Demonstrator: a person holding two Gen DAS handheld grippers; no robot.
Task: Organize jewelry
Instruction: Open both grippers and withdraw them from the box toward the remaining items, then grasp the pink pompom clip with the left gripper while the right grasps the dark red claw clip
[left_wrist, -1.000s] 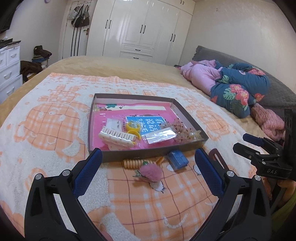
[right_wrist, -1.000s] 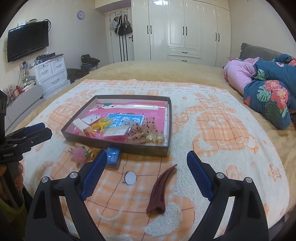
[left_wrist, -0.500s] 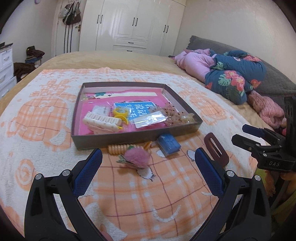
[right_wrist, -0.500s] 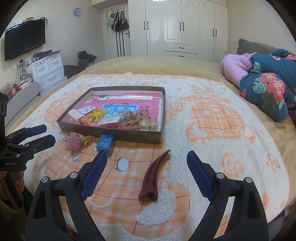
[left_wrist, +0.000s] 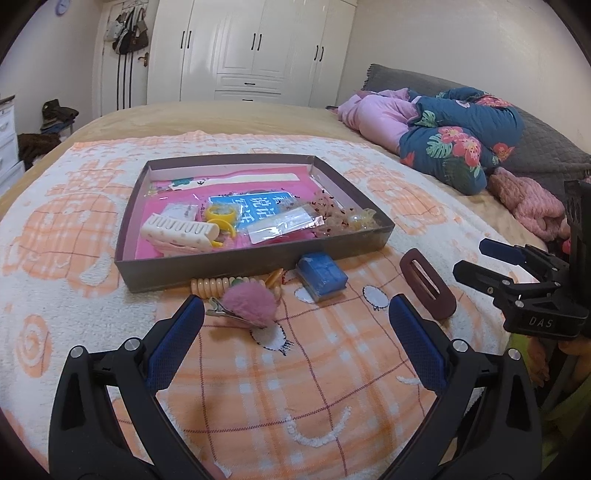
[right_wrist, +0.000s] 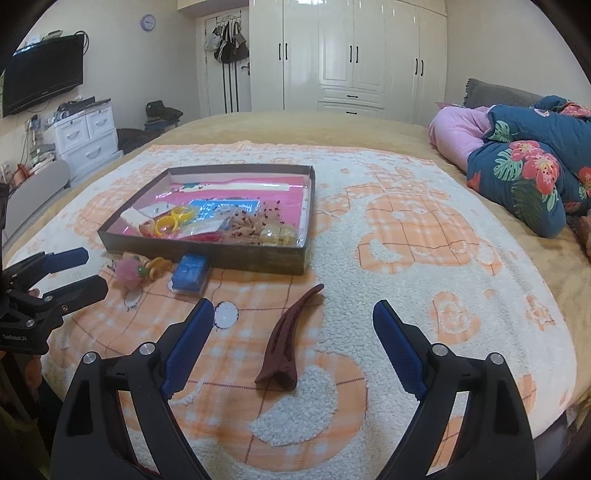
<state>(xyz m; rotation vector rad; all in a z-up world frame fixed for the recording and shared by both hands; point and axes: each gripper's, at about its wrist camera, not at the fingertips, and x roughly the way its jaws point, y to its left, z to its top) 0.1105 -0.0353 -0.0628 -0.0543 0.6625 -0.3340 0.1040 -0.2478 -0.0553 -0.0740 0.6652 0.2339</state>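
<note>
A shallow dark tray (left_wrist: 229, 264) with a pink lining sits on the orange-and-white blanket. It holds a white claw clip (left_wrist: 181, 232), yellow rings (left_wrist: 221, 218), plastic sachets and beaded pieces. In front of it lie a pink pom-pom clip (left_wrist: 251, 302), a beige spiral hair tie (left_wrist: 214, 286), a blue box (left_wrist: 321, 275) and a brown hair clip (left_wrist: 428, 284). My left gripper (left_wrist: 295, 306) is open just short of the pom-pom clip. My right gripper (right_wrist: 293, 306) is open over the brown hair clip (right_wrist: 284, 343), which lies between its fingers untouched.
Each gripper shows in the other's view: the right gripper (left_wrist: 491, 258) at the right, the left gripper (right_wrist: 77, 269) at the left. A rolled floral quilt (right_wrist: 528, 177) lies at the far right of the bed. White wardrobes (right_wrist: 351, 55) stand behind, and a white drawer unit (right_wrist: 85, 136) at the left.
Both grippers have come lower and closer to the blanket. The pom-pom clip now lies nearer my left fingers, and the brown clip sits further in between my right fingers.
</note>
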